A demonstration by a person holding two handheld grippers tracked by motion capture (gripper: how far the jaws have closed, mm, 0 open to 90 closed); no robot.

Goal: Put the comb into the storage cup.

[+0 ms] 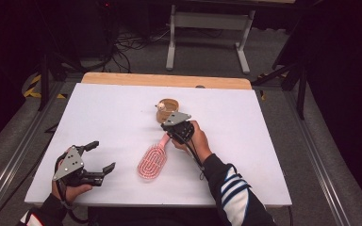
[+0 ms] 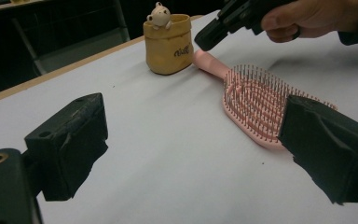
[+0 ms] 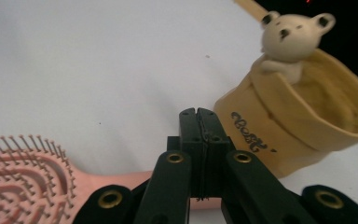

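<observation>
Your right claw (image 3: pixel 200 126) is fully closed on nothing, over the pink hairbrush's (image 1: pixel 152 160) handle beside the yellow bear cup (image 1: pixel 168 109), mid-surface. Your left claw (image 1: pixel 100 157) gapes wide and empty near the surface's (image 1: pixel 99 113) front left corner.

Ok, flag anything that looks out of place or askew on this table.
Nothing stands out. The pink hairbrush lies flat with its bristles up, handle toward the yellow cup, which stands upright with its bear figure on the rim. Nothing is spilled or visibly broken.
</observation>
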